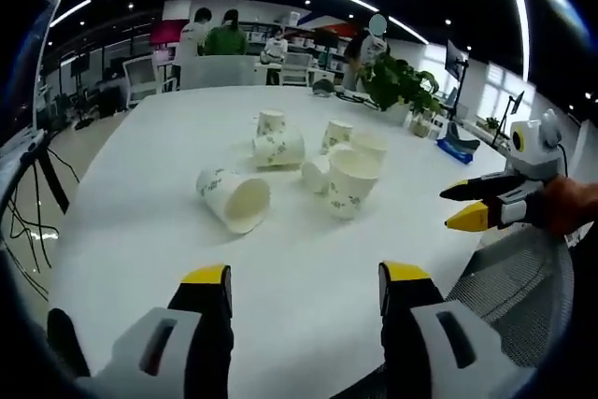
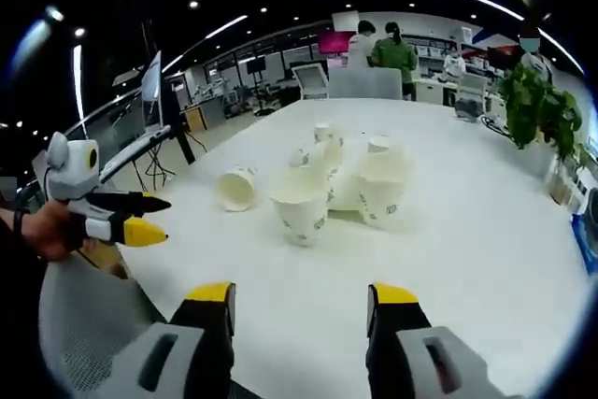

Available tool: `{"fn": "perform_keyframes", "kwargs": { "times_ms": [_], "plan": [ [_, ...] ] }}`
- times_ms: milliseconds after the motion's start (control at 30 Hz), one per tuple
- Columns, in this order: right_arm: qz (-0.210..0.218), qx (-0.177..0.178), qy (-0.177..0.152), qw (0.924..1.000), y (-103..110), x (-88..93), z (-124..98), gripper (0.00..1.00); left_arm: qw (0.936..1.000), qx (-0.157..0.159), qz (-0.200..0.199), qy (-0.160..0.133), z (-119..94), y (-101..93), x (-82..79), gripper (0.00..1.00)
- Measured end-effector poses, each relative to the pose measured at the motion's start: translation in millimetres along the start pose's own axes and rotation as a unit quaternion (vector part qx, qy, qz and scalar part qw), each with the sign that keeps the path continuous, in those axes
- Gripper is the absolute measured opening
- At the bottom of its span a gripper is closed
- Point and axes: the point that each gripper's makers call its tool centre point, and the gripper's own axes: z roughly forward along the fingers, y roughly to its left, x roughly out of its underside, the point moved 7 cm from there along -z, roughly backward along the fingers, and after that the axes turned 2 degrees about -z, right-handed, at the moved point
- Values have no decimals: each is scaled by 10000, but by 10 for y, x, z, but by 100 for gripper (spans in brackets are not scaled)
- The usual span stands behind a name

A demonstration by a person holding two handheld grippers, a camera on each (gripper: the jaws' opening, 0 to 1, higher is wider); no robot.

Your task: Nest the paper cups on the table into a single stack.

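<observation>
Six or so paper cups (image 1: 280, 161) sit clustered mid-table on the white table (image 1: 140, 231), count fuzzy since some overlap. In the left gripper view one cup (image 1: 234, 199) lies on its side apart from the cluster, mouth toward the camera; the nearest upright cup (image 1: 350, 184) stands right of it. Left gripper (image 1: 304, 289) jaws apart, nothing between them, over the near table edge. Right gripper (image 2: 301, 307) likewise spread and empty. A potted plant (image 1: 400, 83) stands at the far side. People stand beyond the table.
</observation>
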Motion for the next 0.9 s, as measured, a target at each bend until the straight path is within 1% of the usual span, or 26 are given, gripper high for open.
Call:
{"fn": "perform_keyframes", "kwargs": {
  "times_ms": [100, 133, 200, 233, 300, 367, 433, 467, 500, 600, 633, 667, 700, 833, 867, 900],
  "plan": [
    [-127, 8, -48, 9999, -112, -70, 47, 58, 10000, 4, 45, 56, -5, -7, 12, 62],
    [-218, 5, -90, 9997, -156, -130, 66, 59, 10000, 3, 50, 64, -14, -30, 9, 62],
    [-540, 20, -73, 9985, -220, -233, 92, 60, 10000, -3, 43, 78, -14, -19, 12, 62],
    [-768, 62, -31, 9970, -262, -337, 79, 60, 10000, -6, 26, 83, -15, -15, 13, 61],
    [-1084, 111, 18, 9940, -353, -482, 109, 59, 10000, -15, 1, 67, -21, -5, 9, 61],
    [-1212, 119, 29, 9925, -453, -561, 179, 57, 10000, -20, -41, 43, -30, 6, 8, 61],
    [-1350, 51, 0, 9908, -530, -686, 216, 57, 10000, -29, -66, 28, -33, 13, 7, 61],
    [-1469, 17, 47, 9891, -558, -731, 231, 57, 10000, -39, -88, 23, -35, 18, 5, 61],
    [-1679, 1, 111, 9857, -598, -797, 246, 57, 9999, -49, -102, 18, -35, 29, 4, 61],
    [-1950, -84, 219, 9805, -649, -886, 298, 56, 9999, -61, -144, -6, -42, 35, -6, 60],
    [-2110, -99, 272, 9771, -685, -923, 314, 56, 9999, -67, -154, -16, -47, 35, -9, 60],
    [-2161, -102, 286, 9759, -695, -929, 319, 55, 9998, -74, -164, -24, -55, 34, -14, 60],
    [-2264, -73, 376, 9733, -764, -947, 355, 54, 9998, -81, -178, -28, -60, 35, -16, 60],
    [-2275, -150, 461, 9726, -821, -1007, 418, 54, 9997, -97, -211, -49, -57, 62, -16, 60],
    [-2338, -167, 534, 9707, -833, -1012, 432, 54, 9997, -96, -217, -52, -57, 60, -14, 60],
    [-2493, -196, 692, 9657, -866, -1009, 456, 54, 9997, -94, -221, -52, -56, 57, -14, 60]
  ]
}}
